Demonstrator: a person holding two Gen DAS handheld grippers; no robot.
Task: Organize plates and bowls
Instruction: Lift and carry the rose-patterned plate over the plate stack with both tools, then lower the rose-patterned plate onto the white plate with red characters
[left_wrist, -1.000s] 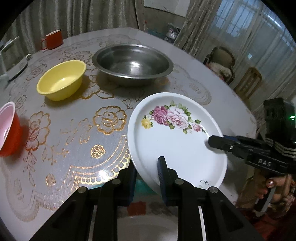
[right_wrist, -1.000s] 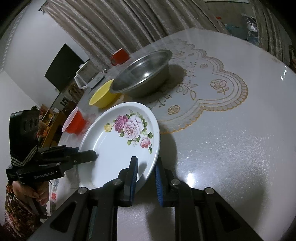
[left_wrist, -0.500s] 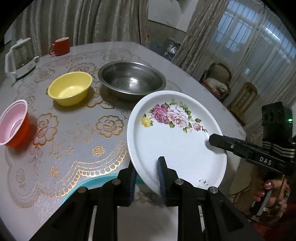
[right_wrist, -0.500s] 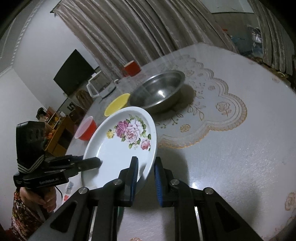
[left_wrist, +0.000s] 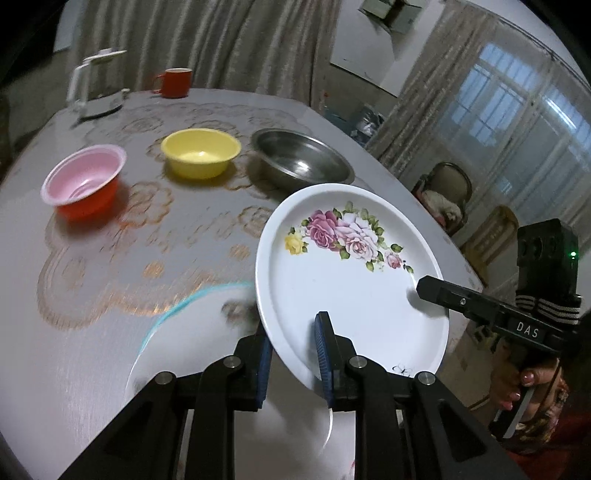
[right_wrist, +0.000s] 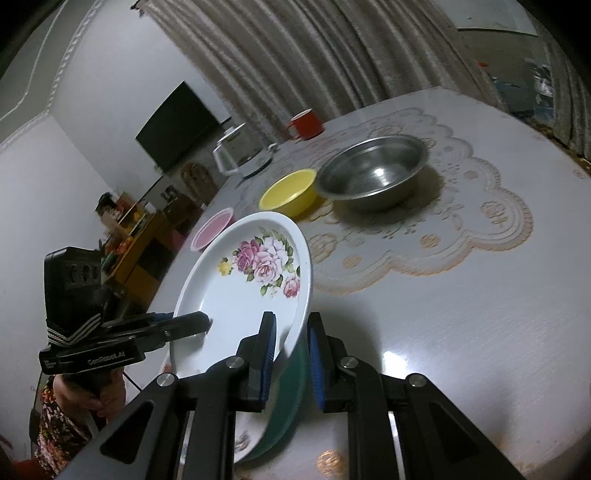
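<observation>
Floral plate (left_wrist: 343, 291) held tilted above the table, pinched at its rim from two sides.

The plate is round, white and glossy, with a raised rim and a spray of pink roses and one yellow bloom printed off-centre. The left gripper (left_wrist: 293, 354) nips its near edge between blue ribbed pads, and the right gripper (right_wrist: 291, 358) clamps the opposite edge the same way; both sets of jaws are narrow, closed onto the thin rim. Under it lies another plate (left_wrist: 162, 325) with a teal edge, blurred. Farther off on the grey table (right_wrist: 461, 332), patterned in gold lace scrolls, stand a dull steel bowl (left_wrist: 301, 160), a yellow bowl (left_wrist: 200, 152) and a red bowl (left_wrist: 84, 184) with a pink inside. A red mug (left_wrist: 176, 82) and a clear kettle (left_wrist: 96, 88) stand at the far edge before pleated curtains.
</observation>
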